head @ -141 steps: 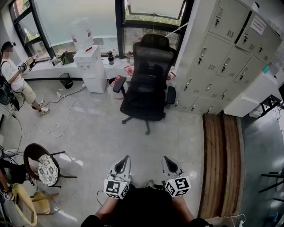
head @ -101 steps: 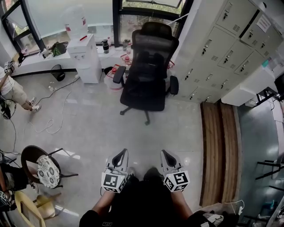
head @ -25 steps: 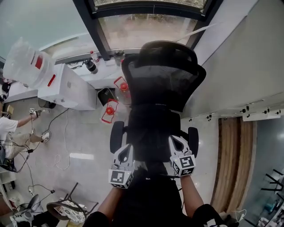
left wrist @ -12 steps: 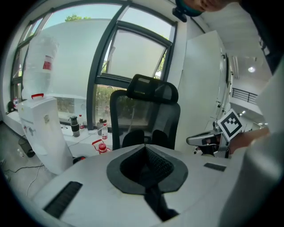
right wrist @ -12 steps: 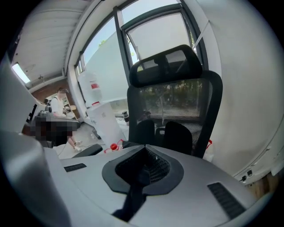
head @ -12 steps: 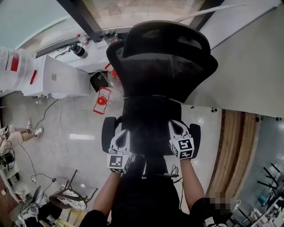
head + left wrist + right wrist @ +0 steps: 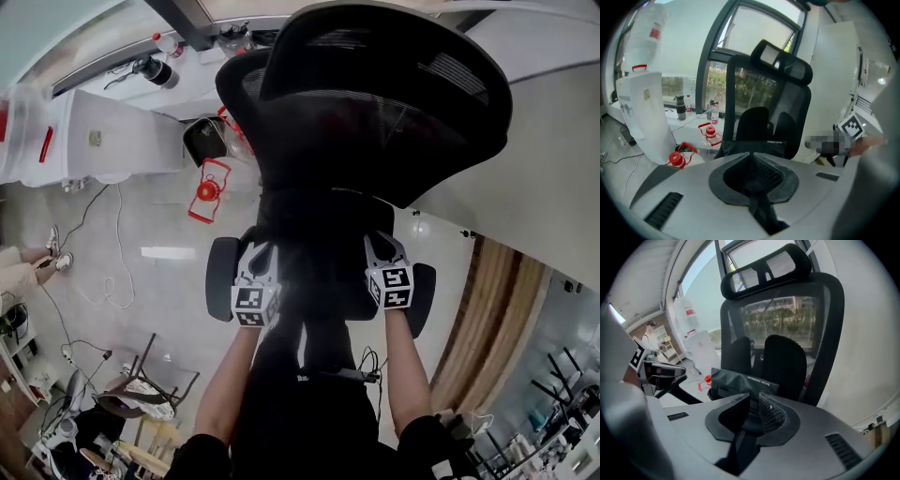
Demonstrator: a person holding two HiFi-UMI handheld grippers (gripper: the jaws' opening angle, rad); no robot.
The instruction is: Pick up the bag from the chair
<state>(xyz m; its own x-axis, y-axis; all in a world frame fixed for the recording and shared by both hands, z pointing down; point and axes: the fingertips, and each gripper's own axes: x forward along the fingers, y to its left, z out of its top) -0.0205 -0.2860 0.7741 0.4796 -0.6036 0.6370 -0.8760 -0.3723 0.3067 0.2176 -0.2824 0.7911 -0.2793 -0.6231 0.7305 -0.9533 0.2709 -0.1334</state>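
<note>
The black mesh office chair (image 7: 375,103) fills the head view from above. On its seat, against the backrest, lies the black bag (image 7: 740,147), a flat dark pouch with small white print (image 7: 736,379). My left gripper (image 7: 258,251) hovers over the seat's left side, short of the bag, with its jaws shut and empty (image 7: 751,157). Over the seat's right side my right gripper (image 7: 378,242) points at the bag. Its jaws have just been opening and show a narrow gap with nothing between them (image 7: 753,397).
The chair's armrests (image 7: 223,278) (image 7: 422,298) flank my grippers. A white water dispenser (image 7: 84,141), a black bin (image 7: 206,141) and a red-capped jug (image 7: 208,190) stand left of the chair. Cables (image 7: 103,272) lie on the floor. A wooden strip (image 7: 478,328) runs at right.
I have come closer over the chair, which now looks larger. Both grippers have sunk and moved forward over the seat toward the bag.
</note>
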